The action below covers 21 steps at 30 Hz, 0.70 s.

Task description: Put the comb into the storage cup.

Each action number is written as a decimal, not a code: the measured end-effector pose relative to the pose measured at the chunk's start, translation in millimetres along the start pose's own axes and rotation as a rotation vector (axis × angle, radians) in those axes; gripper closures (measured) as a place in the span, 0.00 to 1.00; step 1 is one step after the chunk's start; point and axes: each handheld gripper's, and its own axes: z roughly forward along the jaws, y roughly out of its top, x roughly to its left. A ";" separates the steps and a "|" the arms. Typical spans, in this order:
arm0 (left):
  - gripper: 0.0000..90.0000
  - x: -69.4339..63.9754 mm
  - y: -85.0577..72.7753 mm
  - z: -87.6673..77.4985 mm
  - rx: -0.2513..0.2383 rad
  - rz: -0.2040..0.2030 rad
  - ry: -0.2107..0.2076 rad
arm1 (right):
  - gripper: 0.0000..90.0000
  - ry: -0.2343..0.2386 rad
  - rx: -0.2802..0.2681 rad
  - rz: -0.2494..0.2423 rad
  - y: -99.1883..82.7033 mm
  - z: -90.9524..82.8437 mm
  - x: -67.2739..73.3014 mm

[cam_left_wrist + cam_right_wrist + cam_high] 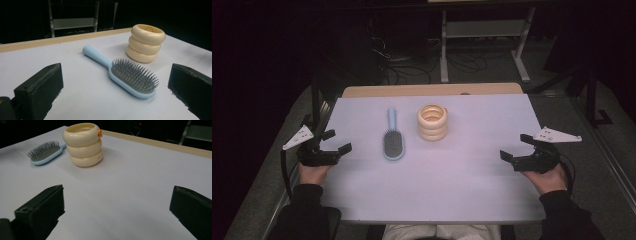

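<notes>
In the high view, a white table is seen from above, with a light blue hairbrush lying flat on it, bristles up, its handle pointing toward the far edge. Just to the right of the hairbrush, slightly farther back and apart from it, a cream ribbed holder made of three stacked rings is standing upright. The left gripper is held at the table's left edge with its jaws spread wide and nothing between them; the hairbrush is nearer to it than the holder. The right gripper is held at the right edge, well apart from both things, its jaws likewise spread wide and empty. In the left gripper view, the two black jaws are seen far apart at the bottom corners, and the hairbrush is framed between them on the table surface, its head nearest and its handle angled away to the left; the ribbed holder is placed behind it to the right. In the right gripper view, the jaws are again set wide over bare table, while the ribbed holder, bearing a small orange knob at its rim, is seen farther off with the hairbrush beside it on the left.
</notes>
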 end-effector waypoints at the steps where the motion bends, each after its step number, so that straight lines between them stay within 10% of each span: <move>1: 0.00 -0.1 0.1 0.0 0.001 0.002 -0.003 | 0.00 0.000 0.000 0.000 -0.1 -0.1 0.2; 21: 0.00 1.0 1.3 -0.5 0.012 -0.007 -0.014 | 0.00 -0.007 -0.018 -0.003 -2.5 -0.7 1.2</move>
